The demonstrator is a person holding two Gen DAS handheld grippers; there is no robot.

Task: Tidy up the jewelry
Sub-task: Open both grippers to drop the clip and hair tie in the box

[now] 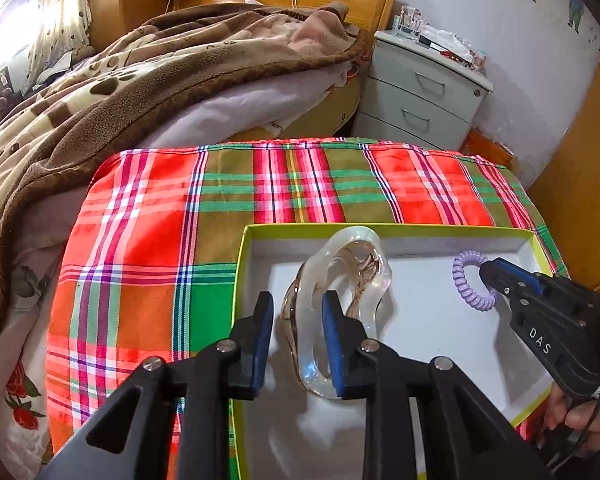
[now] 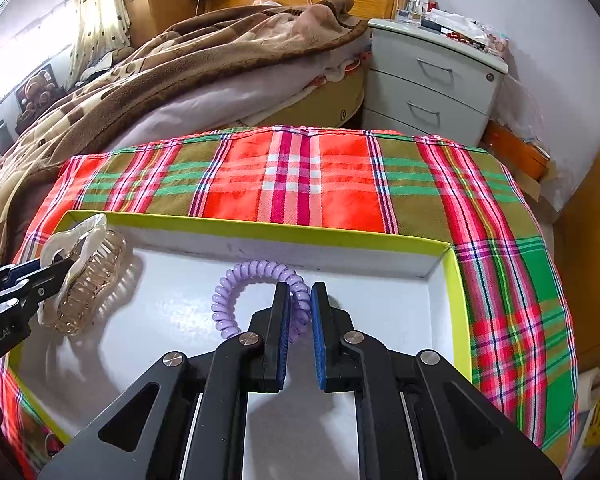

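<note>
A shallow white box with a lime-green rim (image 1: 420, 229) (image 2: 260, 226) lies on the plaid cloth. Inside it, at the left, a clear hair claw clip (image 1: 364, 248) (image 2: 96, 280) rests on the box floor. My left gripper (image 1: 298, 308) (image 2: 60, 264) stands open around the clip's curved handle, with a gap beside the left pad. At the right of the box, a purple spiral hair tie (image 1: 466, 268) (image 2: 236, 276) hangs just above the floor. My right gripper (image 2: 300, 290) (image 1: 490, 280) is shut on one side of its loop.
The red, green and olive plaid cloth (image 2: 308, 176) covers the table under the box. A bed with a brown blanket (image 1: 140, 92) lies behind and to the left. A pale nightstand with drawers (image 2: 432, 80) stands at the back right. A person's hand (image 1: 572, 412) holds the right gripper.
</note>
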